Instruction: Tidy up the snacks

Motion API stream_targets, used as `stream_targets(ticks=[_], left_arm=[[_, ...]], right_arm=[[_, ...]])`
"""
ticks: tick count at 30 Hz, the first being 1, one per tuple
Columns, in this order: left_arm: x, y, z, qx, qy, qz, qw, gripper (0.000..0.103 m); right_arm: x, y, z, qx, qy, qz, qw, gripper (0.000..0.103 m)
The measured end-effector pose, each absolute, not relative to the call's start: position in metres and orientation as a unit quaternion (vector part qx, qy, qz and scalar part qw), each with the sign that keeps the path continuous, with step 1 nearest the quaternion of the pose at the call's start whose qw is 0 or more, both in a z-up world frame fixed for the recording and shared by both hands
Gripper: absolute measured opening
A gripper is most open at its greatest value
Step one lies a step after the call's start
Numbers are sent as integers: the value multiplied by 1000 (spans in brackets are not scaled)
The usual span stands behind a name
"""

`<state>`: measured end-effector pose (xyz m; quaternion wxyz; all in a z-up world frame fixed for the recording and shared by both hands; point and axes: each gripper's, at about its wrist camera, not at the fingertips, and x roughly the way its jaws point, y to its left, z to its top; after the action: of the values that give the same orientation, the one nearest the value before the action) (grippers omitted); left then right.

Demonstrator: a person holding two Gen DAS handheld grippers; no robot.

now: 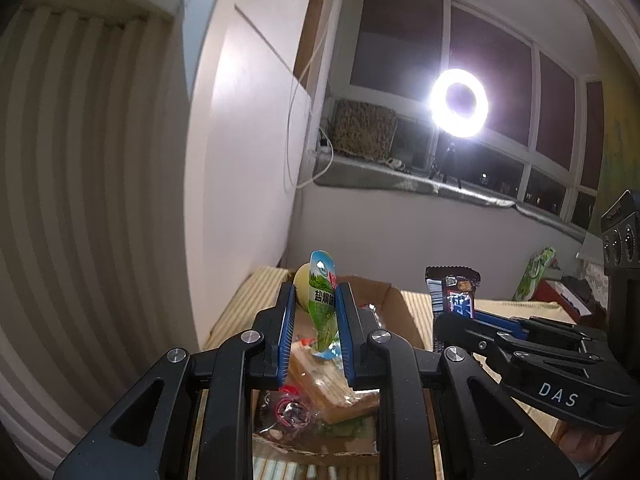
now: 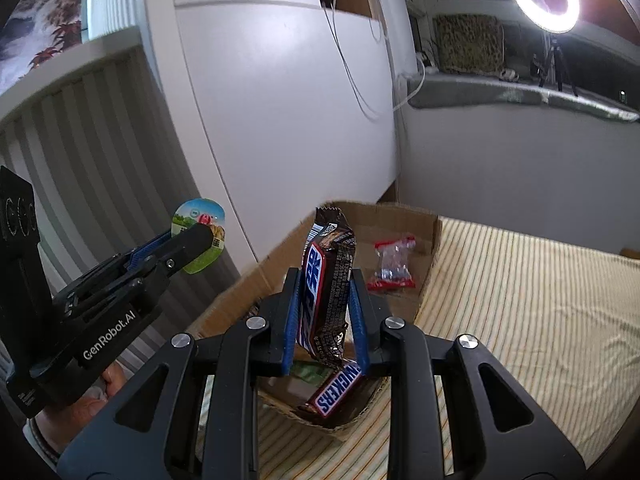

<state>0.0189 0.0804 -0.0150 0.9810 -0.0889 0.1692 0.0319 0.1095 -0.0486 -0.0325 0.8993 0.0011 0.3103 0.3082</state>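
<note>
My left gripper (image 1: 314, 300) is shut on a green and blue packet with an egg-shaped snack (image 1: 320, 296), held upright above the cardboard box (image 1: 404, 316); the packet also shows in the right wrist view (image 2: 198, 224). My right gripper (image 2: 325, 280) is shut on a Snickers bar (image 2: 326, 280), held upright over the box (image 2: 430, 264); the bar also shows in the left wrist view (image 1: 456, 288). A second Snickers bar (image 2: 340, 390) lies in the box's near corner. A red-edged clear packet (image 2: 392, 266) lies on the box floor.
The box sits on a yellow striped cloth (image 2: 520, 320). It holds several wrapped snacks, among them an orange-brown pack (image 1: 324, 384). A white cabinet (image 2: 280, 120) stands behind the box. A ring light (image 1: 459, 103) shines from the windowsill.
</note>
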Motion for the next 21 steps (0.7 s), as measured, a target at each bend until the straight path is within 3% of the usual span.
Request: stream_targets(ticks=[1, 3, 4, 5, 7, 8, 9, 14, 21], left_arm=[[23, 80, -18, -88, 175, 31, 980, 19], [32, 78, -29, -83, 196, 27, 977, 20], [35, 76, -35, -76, 206, 28, 975, 27], [36, 75, -38, -71, 210, 31, 975, 51], [33, 72, -39, -62, 195, 53, 977, 72], [30, 72, -38, -59, 188, 56, 979, 76], [29, 72, -35, -55, 182, 53, 980, 77], [23, 72, -26, -52, 171, 57, 982, 78], [14, 78, -20, -48, 166, 65, 983, 81]], right_arm=[[112, -48, -38, -2, 318, 307, 897, 26], [115, -47, -49, -10, 324, 298, 898, 44], [115, -48, -51, -7, 321, 296, 899, 51], [116, -50, -52, -2, 319, 294, 901, 52], [118, -54, -51, 5, 316, 287, 904, 52], [120, -55, -49, 4, 312, 282, 907, 53], [118, -57, -45, 3, 306, 280, 910, 54], [103, -62, -25, 11, 258, 264, 929, 100], [86, -62, -9, 15, 212, 233, 949, 103]])
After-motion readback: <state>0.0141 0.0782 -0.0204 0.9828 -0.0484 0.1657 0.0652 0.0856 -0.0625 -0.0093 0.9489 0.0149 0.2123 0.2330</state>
